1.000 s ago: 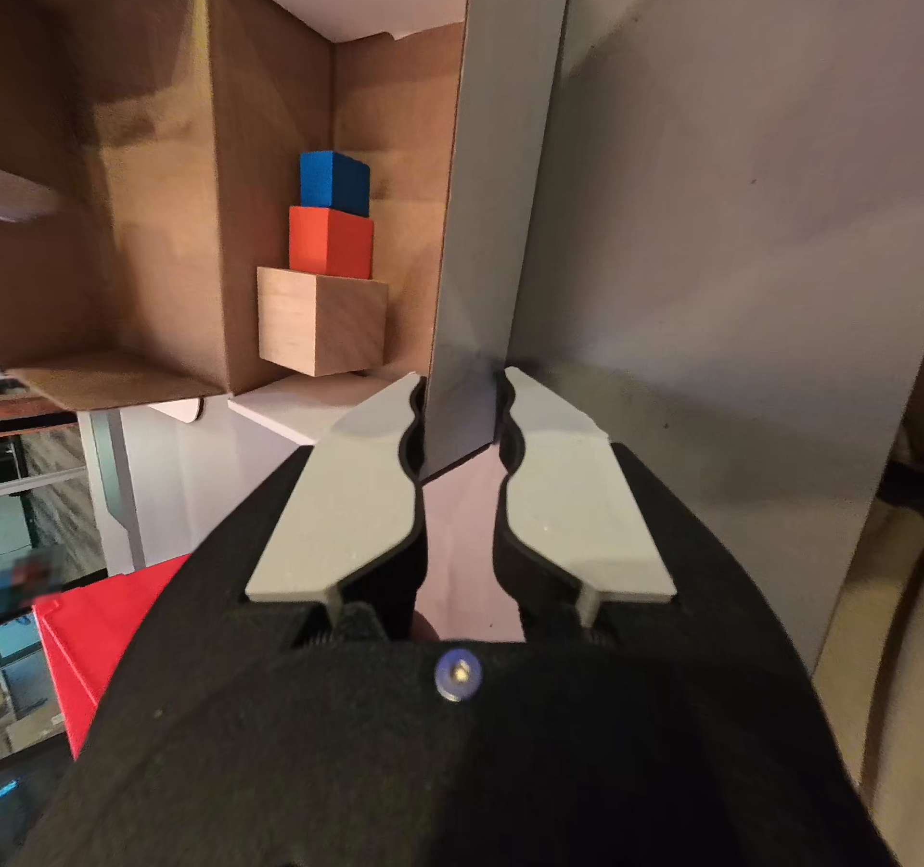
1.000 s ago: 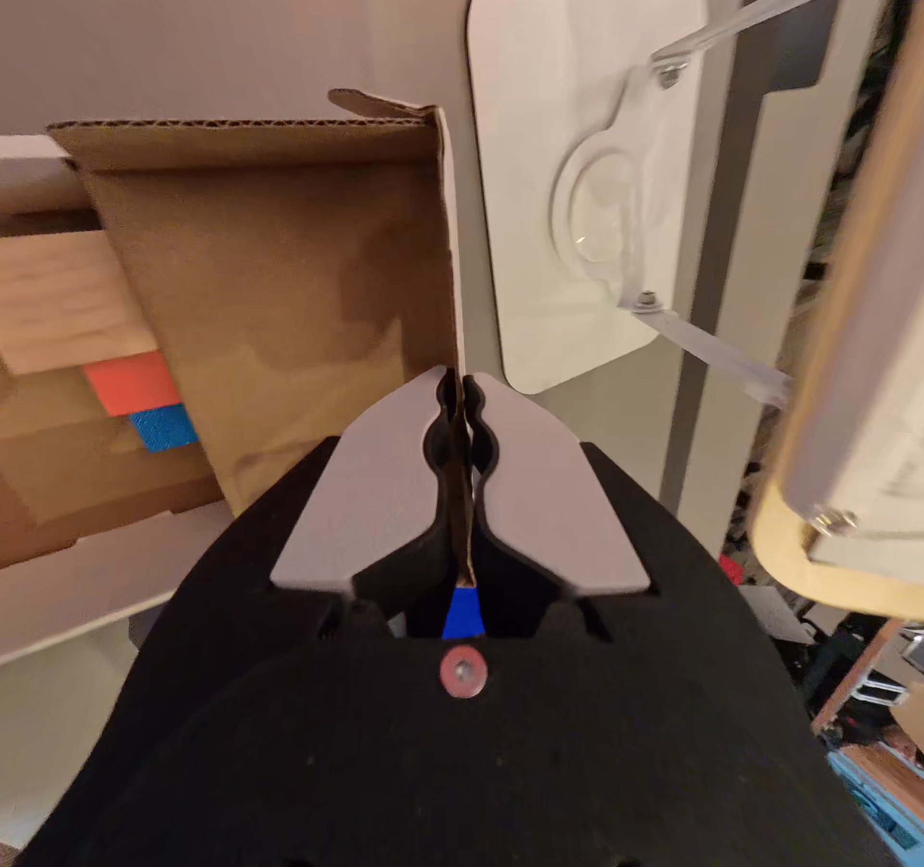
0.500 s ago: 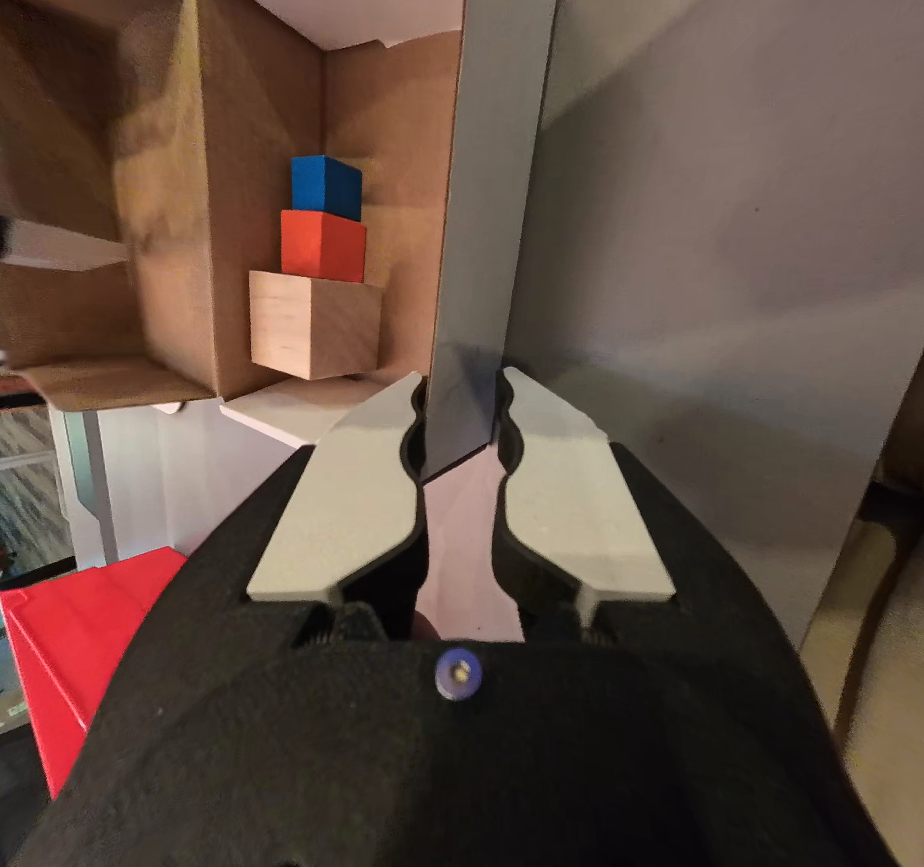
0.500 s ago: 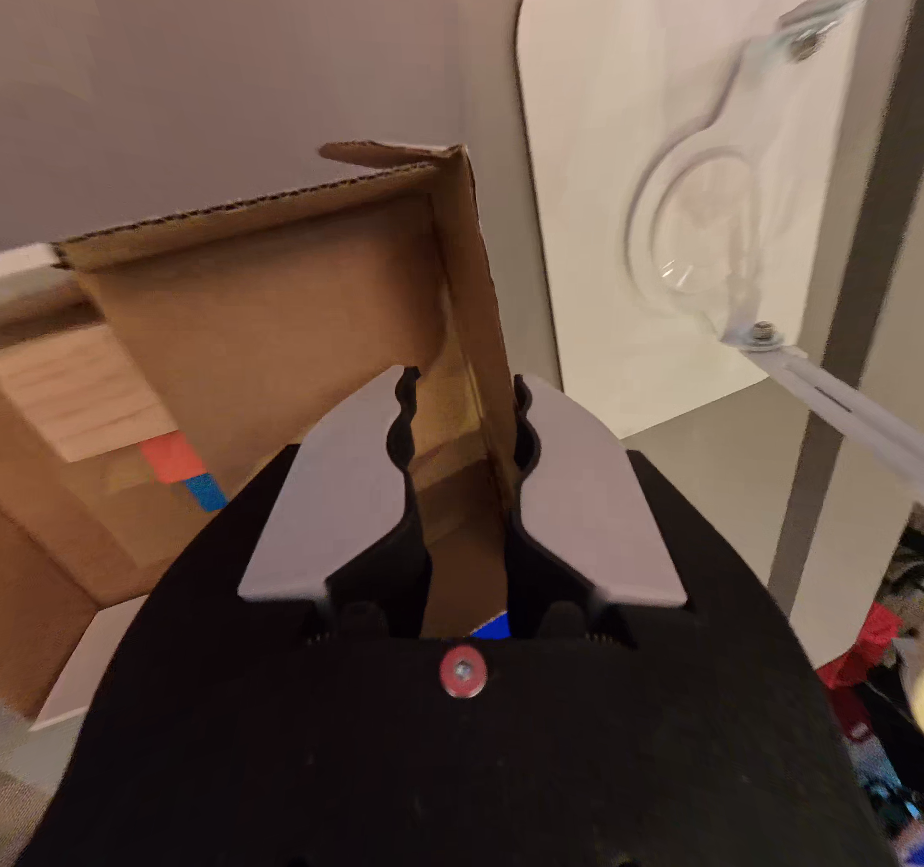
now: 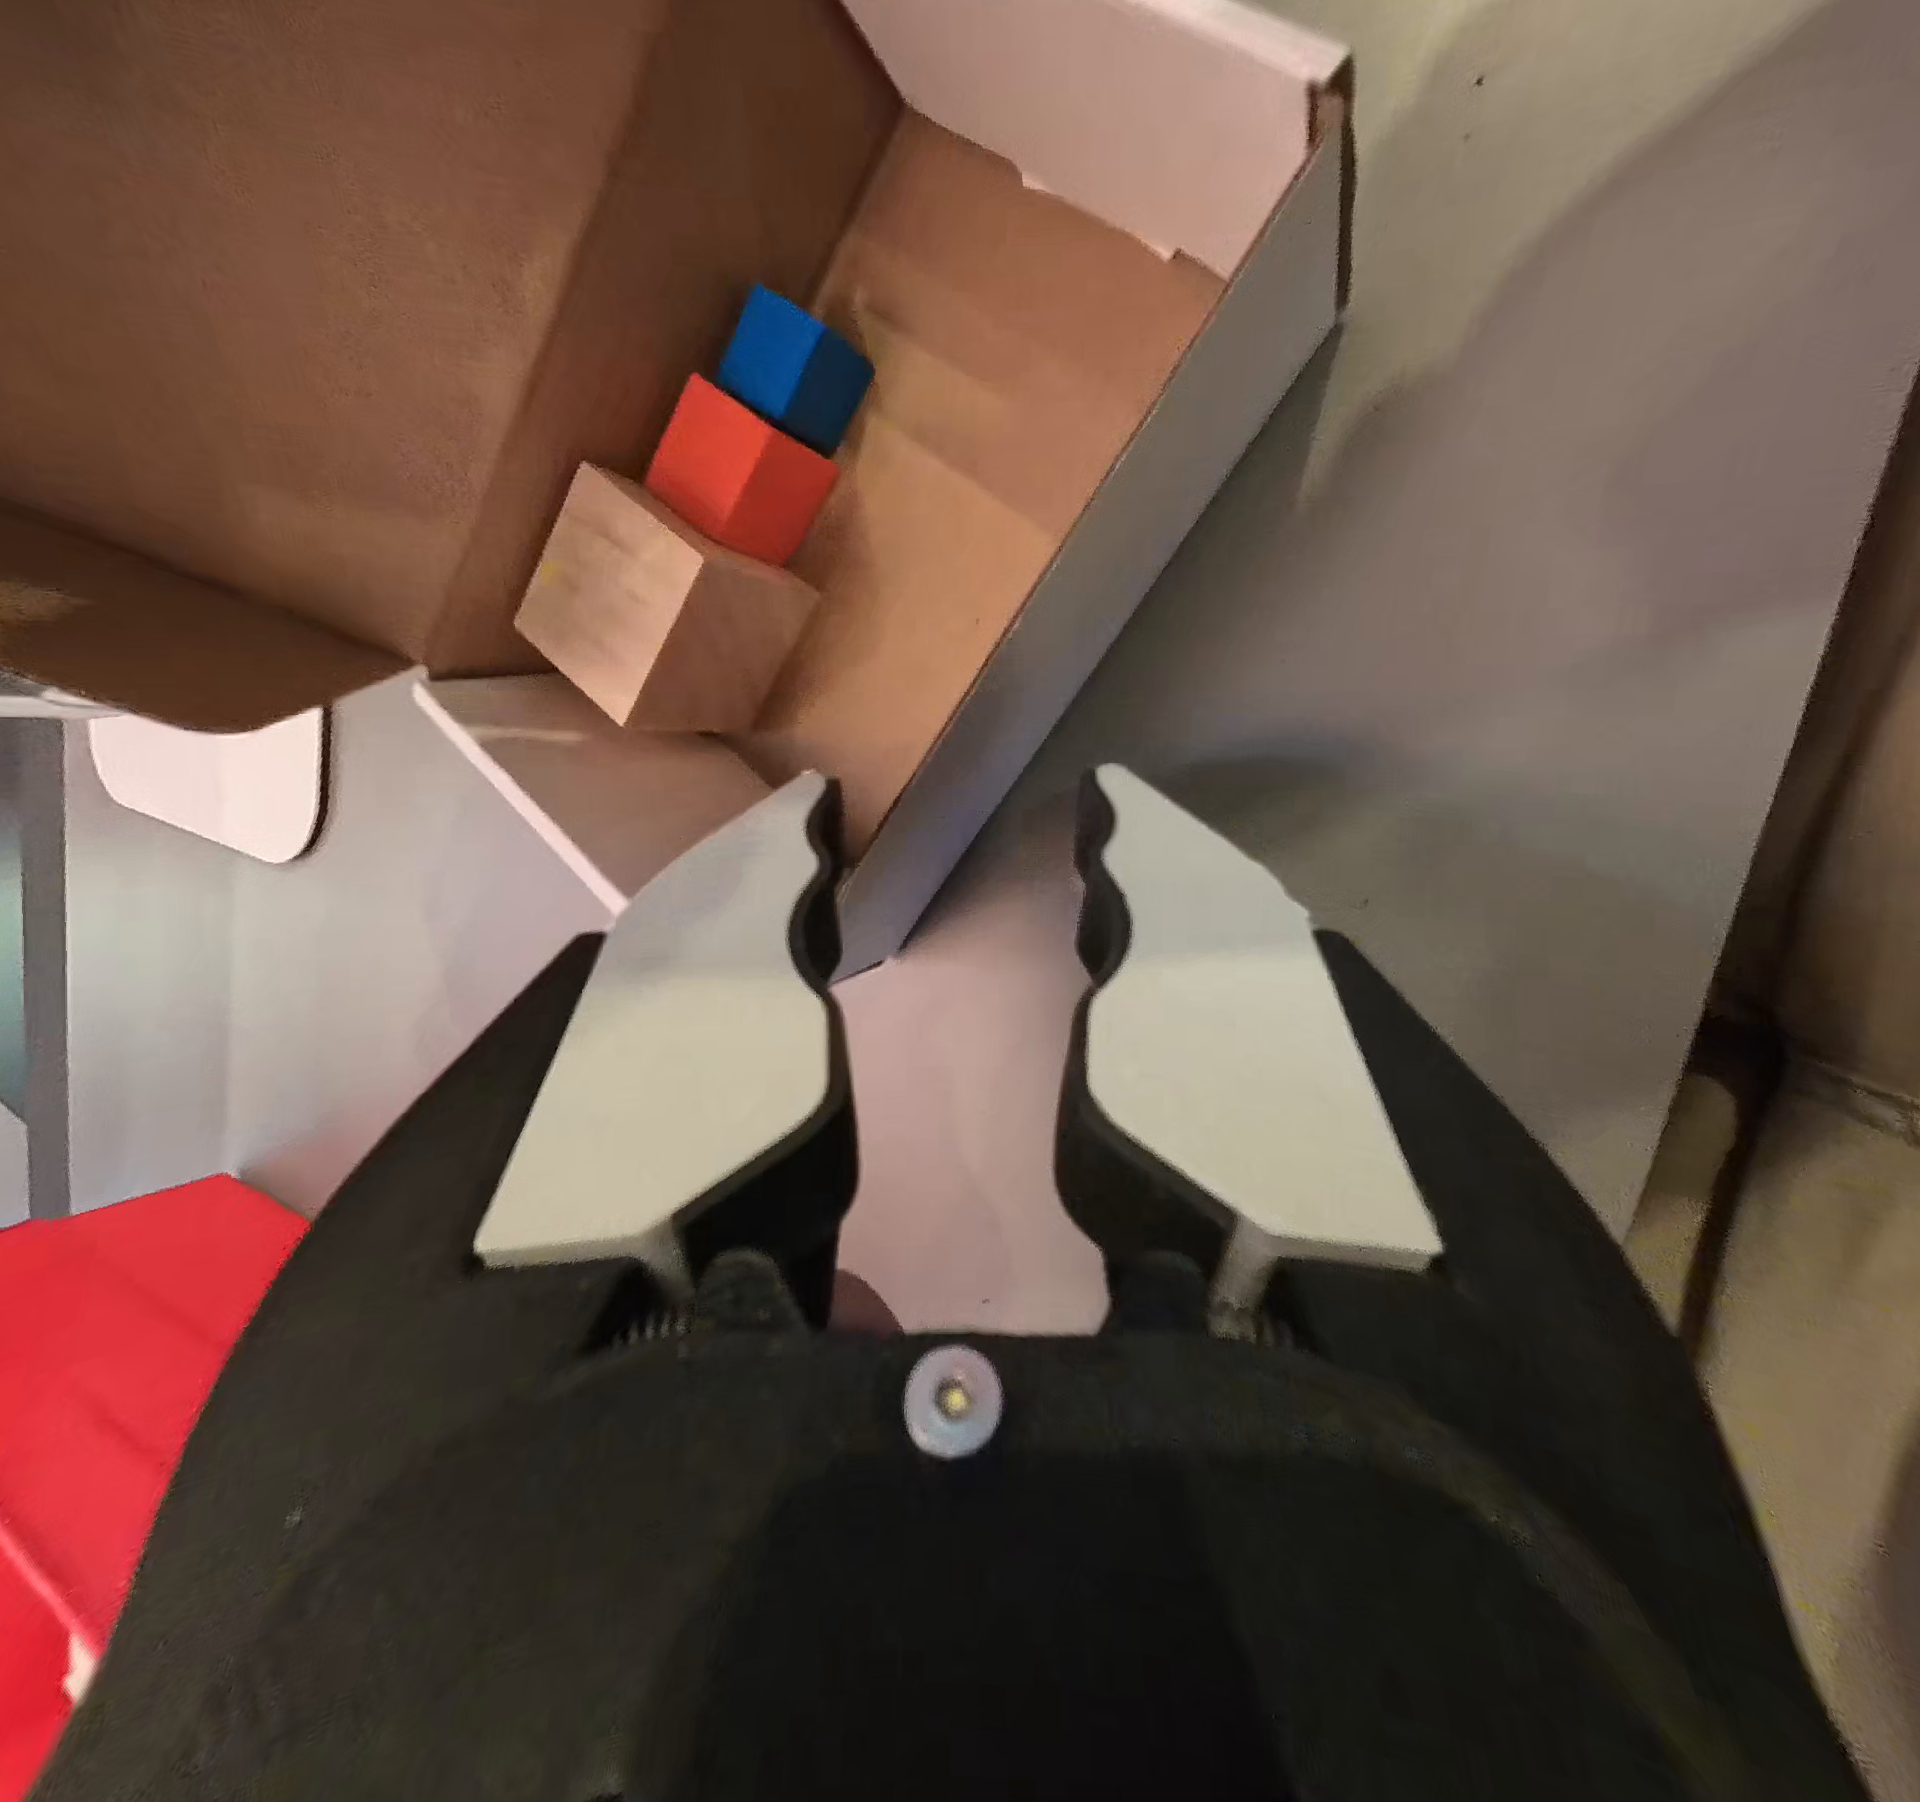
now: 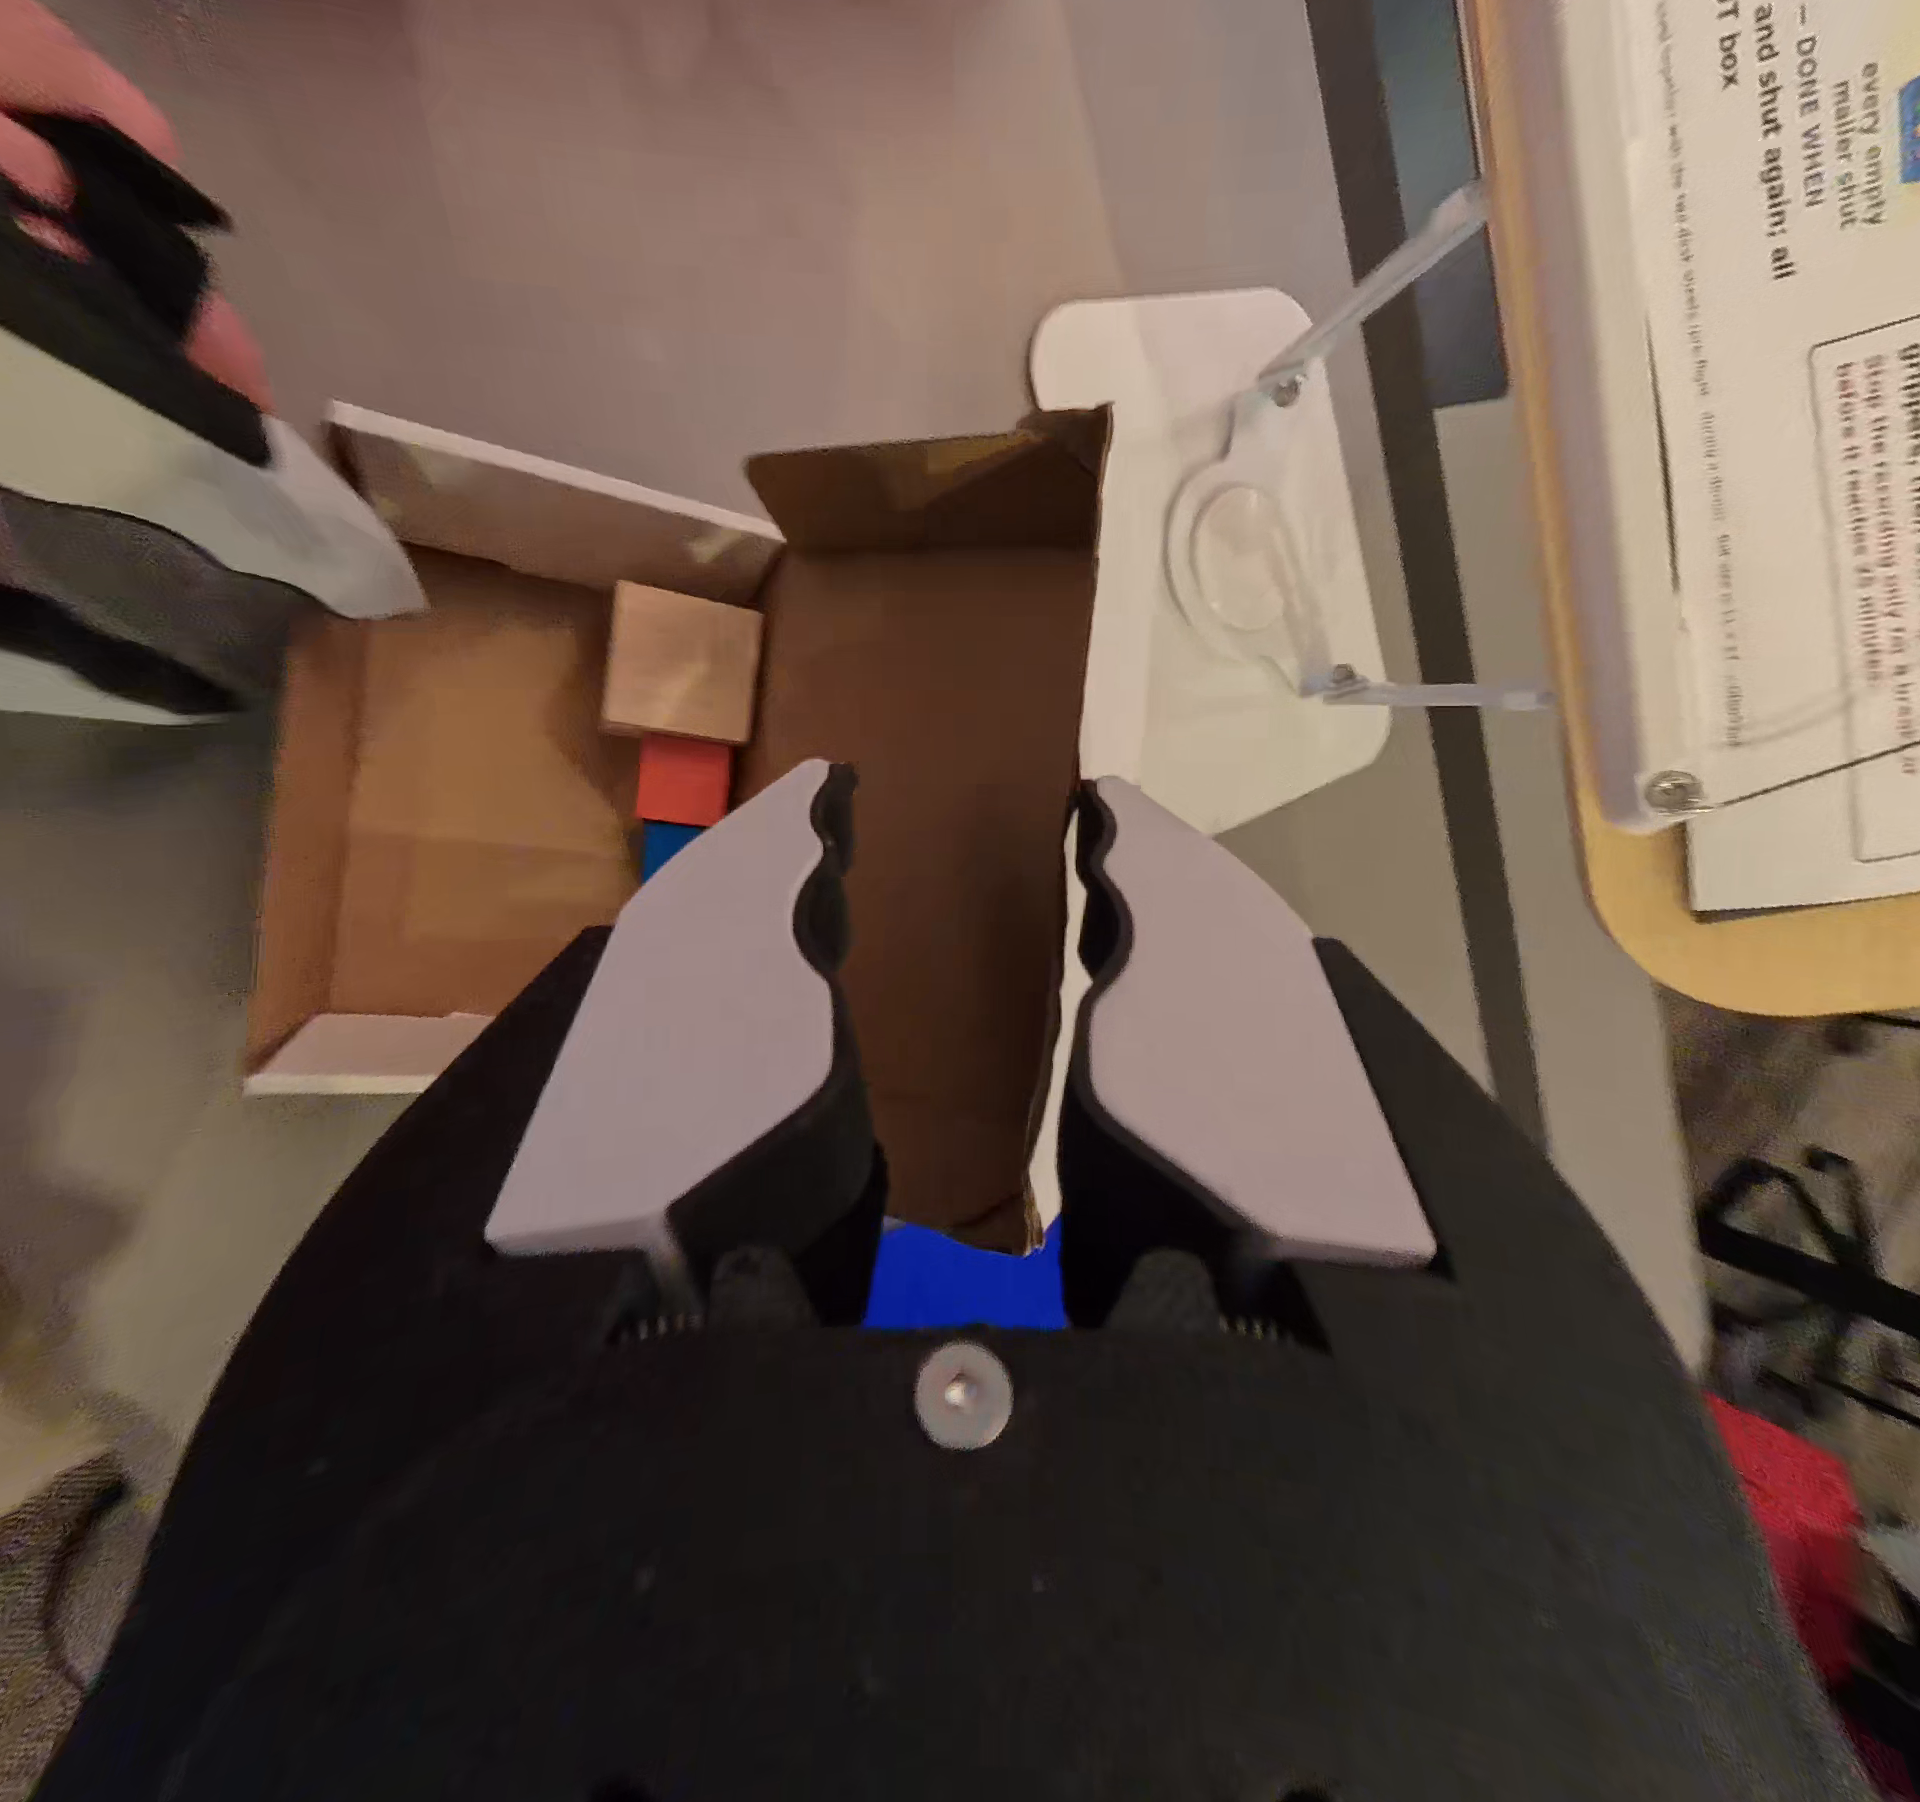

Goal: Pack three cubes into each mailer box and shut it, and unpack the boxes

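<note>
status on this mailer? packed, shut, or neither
Packed, not shut. Done: three cubes sit in a row inside the mailer box: wooden cube, red cube, blue cube. In hand: nothing gripped; the left gripper is open by the box wall, and the right gripper is open around the raised lid flap. Left: fold the lid down and close it. Other boxes aren't visible.

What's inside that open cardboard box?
Three cubes sit in the mailer box in a row along one wall: a larger wooden cube, a red cube and a blue cube. The raised lid hides whatever lies beyond them.
</note>
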